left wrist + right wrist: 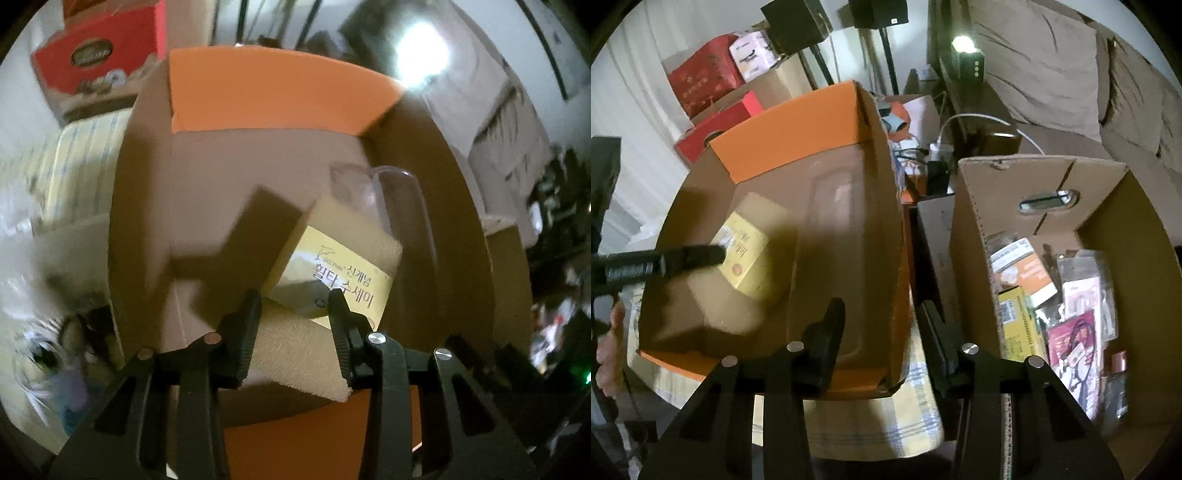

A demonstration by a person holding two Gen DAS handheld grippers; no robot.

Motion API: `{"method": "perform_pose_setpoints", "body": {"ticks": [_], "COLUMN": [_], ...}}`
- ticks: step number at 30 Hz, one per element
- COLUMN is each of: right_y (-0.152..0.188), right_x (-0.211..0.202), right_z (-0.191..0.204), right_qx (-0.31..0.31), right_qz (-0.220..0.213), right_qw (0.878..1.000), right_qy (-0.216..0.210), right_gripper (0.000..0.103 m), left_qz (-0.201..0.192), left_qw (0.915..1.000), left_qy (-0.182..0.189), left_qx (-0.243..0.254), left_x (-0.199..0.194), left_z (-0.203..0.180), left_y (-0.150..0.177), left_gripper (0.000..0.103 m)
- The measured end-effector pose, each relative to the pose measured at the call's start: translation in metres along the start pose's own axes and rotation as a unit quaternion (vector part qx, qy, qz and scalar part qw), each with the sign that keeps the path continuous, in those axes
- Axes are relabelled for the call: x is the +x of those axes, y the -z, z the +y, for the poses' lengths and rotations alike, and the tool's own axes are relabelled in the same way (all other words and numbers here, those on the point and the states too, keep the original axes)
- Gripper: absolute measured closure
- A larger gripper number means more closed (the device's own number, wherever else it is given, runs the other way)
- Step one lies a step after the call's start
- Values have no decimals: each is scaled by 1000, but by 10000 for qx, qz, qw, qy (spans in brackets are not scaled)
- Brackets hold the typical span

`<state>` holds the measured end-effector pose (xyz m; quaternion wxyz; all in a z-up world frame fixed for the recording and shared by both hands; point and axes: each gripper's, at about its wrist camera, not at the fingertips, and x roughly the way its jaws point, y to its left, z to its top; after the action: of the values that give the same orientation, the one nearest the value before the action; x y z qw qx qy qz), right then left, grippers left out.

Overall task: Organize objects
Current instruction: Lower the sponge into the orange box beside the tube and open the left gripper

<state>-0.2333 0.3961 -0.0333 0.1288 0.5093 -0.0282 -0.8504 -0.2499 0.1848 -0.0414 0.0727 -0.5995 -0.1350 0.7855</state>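
Observation:
A tan sponge pack with a yellow Korean-lettered label sits inside the orange box. My left gripper is inside the box with its fingers on either side of the pack's near end; whether it grips the pack is unclear. In the right wrist view the pack lies at the box's left side with a left finger against it. A clear plastic container lies along the box's right half. My right gripper is open and empty, over the orange box's right wall.
A brown cardboard box at the right holds several packaged items. Red boxes stand behind the orange box. A power strip with cables lies between the boxes. A yellow checked cloth is under the orange box. Sofa cushions are at back right.

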Motion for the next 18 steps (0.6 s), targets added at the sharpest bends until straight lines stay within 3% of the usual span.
{"method": "perform_pose_setpoints", "body": {"ticks": [2, 4, 6, 7, 11, 18], "right_y": [1, 2, 2, 2, 1, 0], "right_x": [0, -1, -1, -1, -1, -2], "right_z": [2, 4, 5, 4, 5, 4], "right_qx": [-14, -50, -75, -83, -103, -76], "right_qz": [-11, -24, -25, -22, -33, -37], "right_qw": [10000, 10000, 10000, 10000, 9999, 10000], "right_qy": [-35, 11, 34, 37, 59, 16], "right_gripper": [60, 60, 60, 60, 60, 60], "left_qz": [18, 154, 515, 648, 674, 993], "left_qw": [9999, 9995, 9973, 9960, 9953, 9911], "left_qy": [-4, 45, 198, 255, 345, 875], "left_qx": [112, 278, 478, 555, 597, 136], "left_x": [1, 1, 8, 13, 14, 25], "left_z": [-4, -8, -12, -15, -20, -22], "left_y": [3, 11, 19, 21, 28, 33], "left_gripper": [66, 58, 39, 38, 38, 43]}}
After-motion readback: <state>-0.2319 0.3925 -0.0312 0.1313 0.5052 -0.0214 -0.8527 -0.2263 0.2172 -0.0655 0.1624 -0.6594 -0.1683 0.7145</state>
